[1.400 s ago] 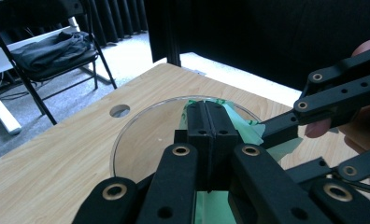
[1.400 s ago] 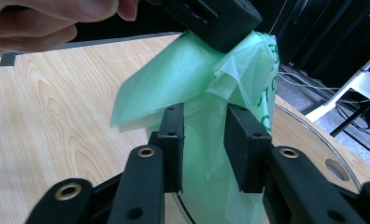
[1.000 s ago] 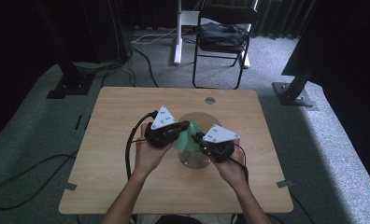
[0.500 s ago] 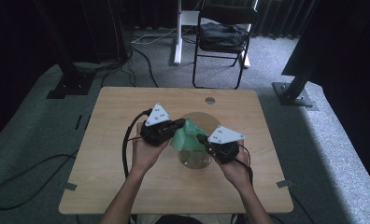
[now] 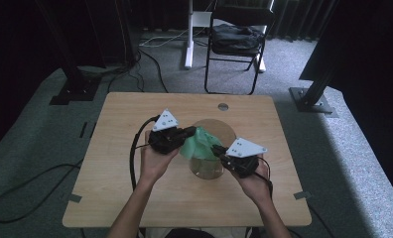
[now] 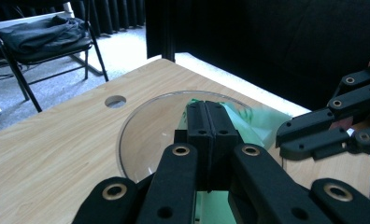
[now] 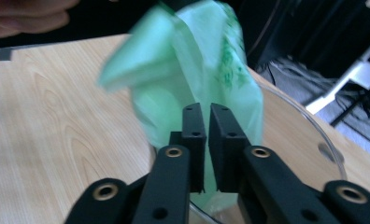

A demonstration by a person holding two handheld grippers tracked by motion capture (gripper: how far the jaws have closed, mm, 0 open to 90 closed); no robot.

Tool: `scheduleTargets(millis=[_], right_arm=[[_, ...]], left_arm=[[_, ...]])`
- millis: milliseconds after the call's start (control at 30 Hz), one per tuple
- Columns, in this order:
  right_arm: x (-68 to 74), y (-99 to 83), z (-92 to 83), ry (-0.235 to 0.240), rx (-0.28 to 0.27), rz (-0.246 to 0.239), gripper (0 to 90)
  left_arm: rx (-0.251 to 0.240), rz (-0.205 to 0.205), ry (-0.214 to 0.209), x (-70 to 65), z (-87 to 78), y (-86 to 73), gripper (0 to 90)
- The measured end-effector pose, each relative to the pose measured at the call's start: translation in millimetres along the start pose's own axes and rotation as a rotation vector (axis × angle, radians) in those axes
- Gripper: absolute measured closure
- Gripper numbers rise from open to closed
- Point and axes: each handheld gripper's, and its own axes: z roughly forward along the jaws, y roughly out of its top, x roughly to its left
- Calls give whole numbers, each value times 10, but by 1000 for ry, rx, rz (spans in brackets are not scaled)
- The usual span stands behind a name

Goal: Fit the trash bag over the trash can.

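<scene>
While you're working over the wooden table (image 5: pixel 135 198) in the high view, your left gripper (image 5: pixel 188 132) and right gripper (image 5: pixel 218 148) are both pinching the green bag (image 5: pixel 198 145) above the clear glass bowl (image 5: pixel 207 168). Left gripper view: jaws are clamping tight on the bag (image 6: pixel 260 122). Right gripper view: jaws are sitting narrow, having just been opening slightly, with the bag (image 7: pixel 192 70) between them.
</scene>
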Motion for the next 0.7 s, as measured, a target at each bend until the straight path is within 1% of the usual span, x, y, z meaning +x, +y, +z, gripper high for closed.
scheduleTargets(millis=[33, 100, 200, 333, 367, 433, 533, 633, 700], right_arm=[[17, 15, 10, -2, -4, -6, 799], [43, 44, 31, 3, -12, -15, 783], [82, 81, 46, 13, -29, -30, 775], [127, 117, 60, 13, -36, -44, 755], [133, 124, 69, 5, -38, -45, 735], [138, 134, 91, -17, -34, -53, 722], [132, 145, 123, -21, -30, -51, 718], [138, 161, 151, -65, -25, -68, 725], [129, 168, 166, -96, -26, -65, 739]], left_arm=[[2, 3, 0, -9, 4, 4, 900], [3, 5, 2, -27, 12, 11, 900], [7, 12, 7, -39, 14, 22, 900], [7, 12, 7, -49, 16, 22, 900], [7, 13, 6, -55, 15, 22, 900], [7, 17, 4, -71, 15, 22, 900], [7, 22, -1, -94, 18, 26, 900], [9, 28, -4, -107, 21, 28, 900], [10, 29, -7, -114, 20, 27, 900]])
